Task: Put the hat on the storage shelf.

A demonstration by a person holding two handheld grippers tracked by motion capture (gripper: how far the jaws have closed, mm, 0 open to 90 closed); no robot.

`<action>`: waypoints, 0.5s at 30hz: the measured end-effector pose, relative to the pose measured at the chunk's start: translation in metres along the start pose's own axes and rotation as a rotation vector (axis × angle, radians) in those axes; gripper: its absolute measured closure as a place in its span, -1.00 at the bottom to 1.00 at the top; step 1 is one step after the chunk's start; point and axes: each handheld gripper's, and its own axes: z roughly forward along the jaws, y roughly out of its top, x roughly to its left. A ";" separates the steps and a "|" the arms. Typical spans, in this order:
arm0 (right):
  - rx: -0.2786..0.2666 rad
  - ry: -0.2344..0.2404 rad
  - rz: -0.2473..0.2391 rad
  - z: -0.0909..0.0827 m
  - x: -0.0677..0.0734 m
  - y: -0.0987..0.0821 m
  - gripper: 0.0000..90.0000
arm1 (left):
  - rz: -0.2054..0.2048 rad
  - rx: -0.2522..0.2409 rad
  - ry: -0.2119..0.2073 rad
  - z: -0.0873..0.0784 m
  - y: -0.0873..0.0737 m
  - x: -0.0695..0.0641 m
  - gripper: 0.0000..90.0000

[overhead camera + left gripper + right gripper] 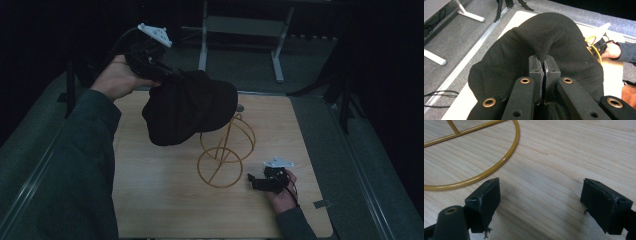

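Above the wooden table (pixel 160 200), left gripper (pixel 165 72) has its jaws pinched tight on a fold of the black cap (pixel 190 112), cap hanging in the air, partly over the yellow wire stand (pixel 225 150). Right gripper (pixel 255 181) rests low on the tabletop just beside the stand's base ring, jaws wide apart, nothing between them.

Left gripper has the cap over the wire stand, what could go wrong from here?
1. The left gripper pinches only a small fold of the black cap; the fabric may slip out.
2. The cap hangs off to one side of the gold wire stand, so it may drape unevenly or drag the light stand over.
3. The right gripper rests open beside the base ring, not steadying it.
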 end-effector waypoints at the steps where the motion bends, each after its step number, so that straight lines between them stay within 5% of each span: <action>1: 0.000 0.000 0.000 0.000 0.000 0.000 -0.64 | 0.000 0.000 -0.003 0.001 0.000 0.000 0.93; 15: 0.002 0.000 0.000 0.000 0.000 0.000 -0.64 | 0.017 -0.002 -0.023 0.009 0.008 -0.006 0.93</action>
